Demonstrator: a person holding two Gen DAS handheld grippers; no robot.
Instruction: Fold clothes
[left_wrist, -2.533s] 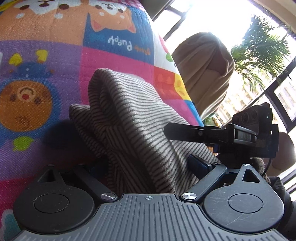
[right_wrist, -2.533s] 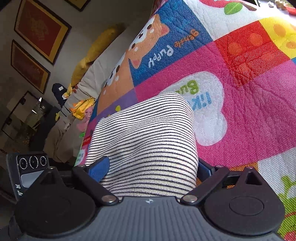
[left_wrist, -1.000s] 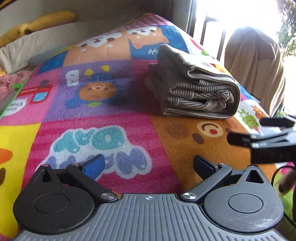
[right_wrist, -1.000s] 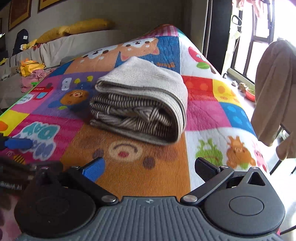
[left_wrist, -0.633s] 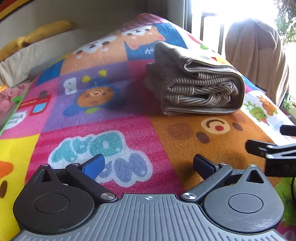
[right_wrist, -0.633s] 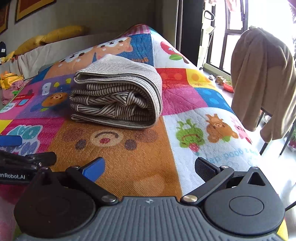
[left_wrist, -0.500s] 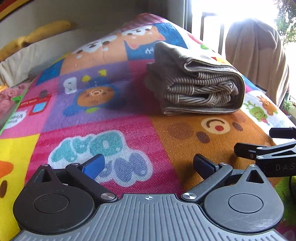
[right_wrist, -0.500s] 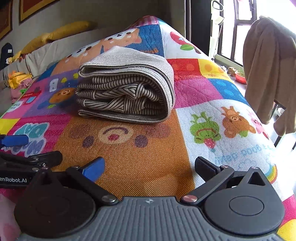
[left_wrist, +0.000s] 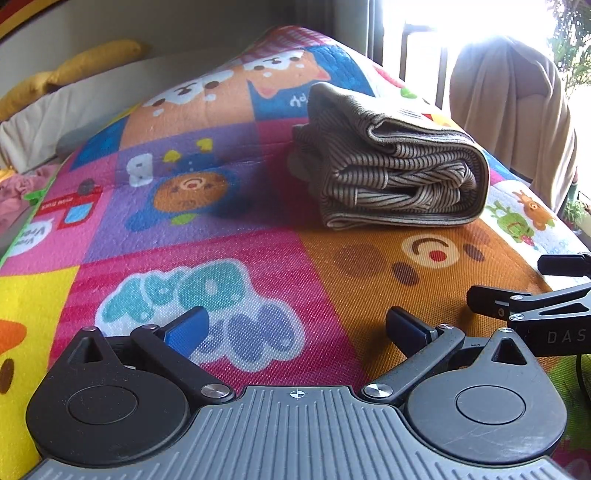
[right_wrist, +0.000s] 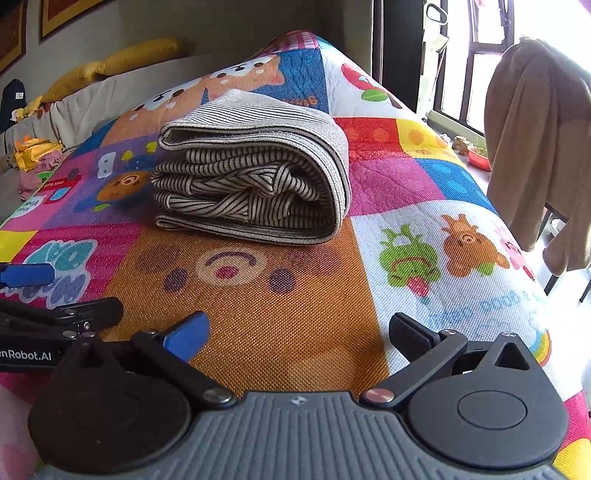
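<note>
**Both tongs wide open, folded shirt ahead on the mat**

The left tongs stand wide apart, blue pad on one side and dark pad on the other, with nothing between them. They hover just over the mat, above the pink square with the cloud lettering and the edge of the orange bear face. The right tongs are spread just as wide and hold nothing; they hang over the orange bear square. Neither pair touches cloth.

Each pair shows in the other's view: the right tongs come in at the right edge of the left view, and the left tongs at the left edge of the right view, so the two sit side by side, near each other.

The shirt, striped in cream and dark, lies folded into a thick bundle on the mat, well ahead of both tongs and apart from them. From the left tongs it lies forward and to the right; from the right tongs, forward and a little left. Its rounded fold faces right, and its layered edges face the tongs.

Beyond the mat, a brown cloth hangs over a chair near the window. Yellow cushions line the far wall.
</note>
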